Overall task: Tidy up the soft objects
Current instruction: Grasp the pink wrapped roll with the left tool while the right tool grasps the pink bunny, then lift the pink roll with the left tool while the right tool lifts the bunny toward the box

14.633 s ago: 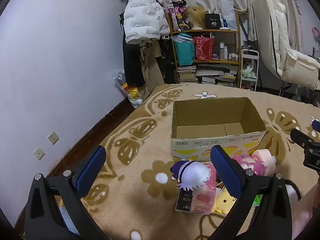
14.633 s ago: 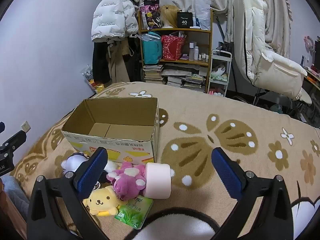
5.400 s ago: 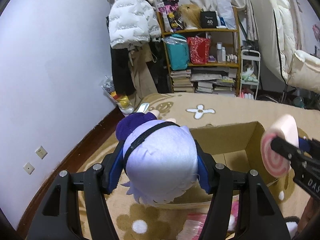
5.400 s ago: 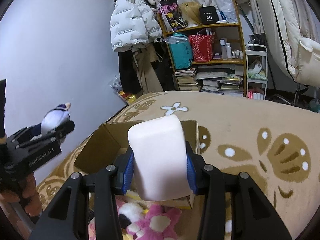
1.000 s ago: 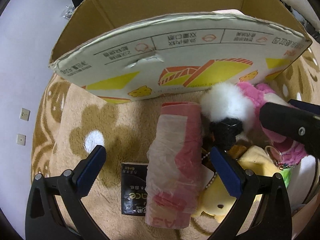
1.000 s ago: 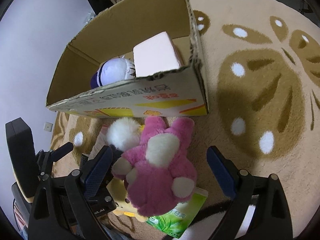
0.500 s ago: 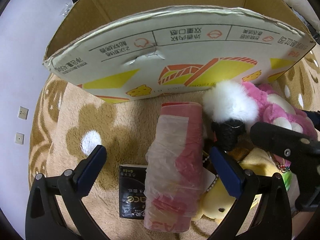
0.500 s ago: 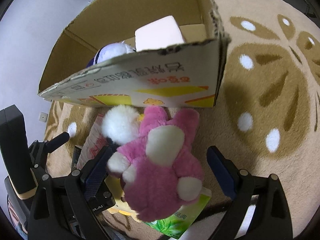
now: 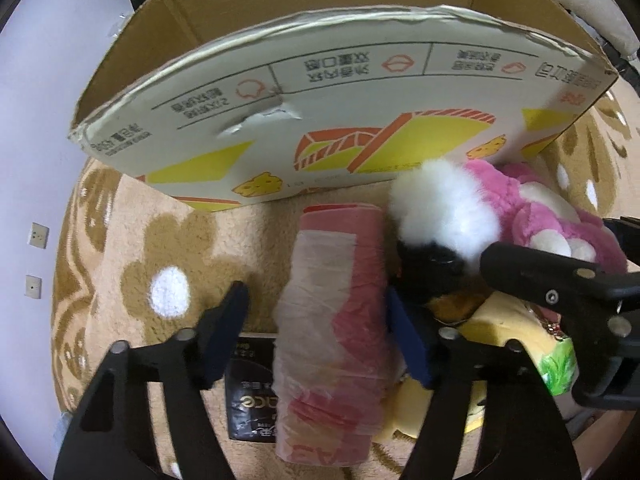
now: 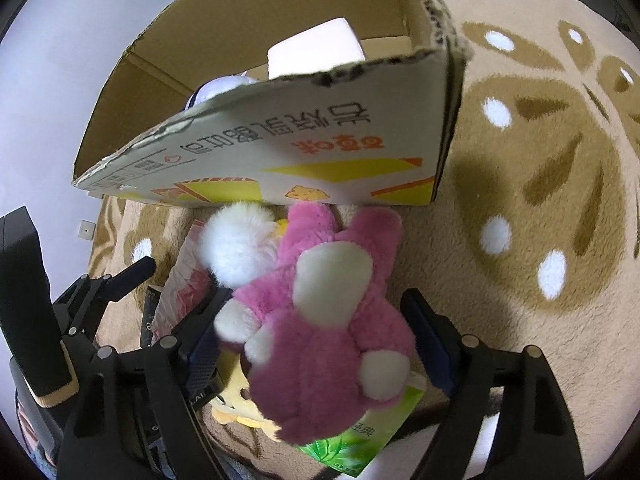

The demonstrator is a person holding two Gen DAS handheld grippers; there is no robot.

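A pink tissue pack in clear wrap [image 9: 336, 320] lies on the carpet before the cardboard box [image 9: 340, 92]. My left gripper [image 9: 320, 336] straddles it, jaws part closed, the right pad touching and the left pad a little off. A pink plush toy [image 10: 320, 320] lies between the jaws of my right gripper [image 10: 316, 340], which are close on both sides but not pressing. A white fluffy ball [image 10: 236, 248] and a yellow plush [image 10: 236, 404] lie beside it. In the box sit a pink roll [image 10: 316, 48] and a purple-white plush [image 10: 216, 88].
A black packet [image 9: 248, 392] lies under the tissue pack. A green tissue packet [image 10: 356, 440] lies under the pink plush. The brown flower-pattern carpet [image 10: 540, 200] spreads to the right. The white wall with sockets [image 9: 38, 236] is on the left.
Both grippers have narrowed from wide open: the left around the tissue pack, the right around the pink plush. Both have also moved slightly lower and closer.
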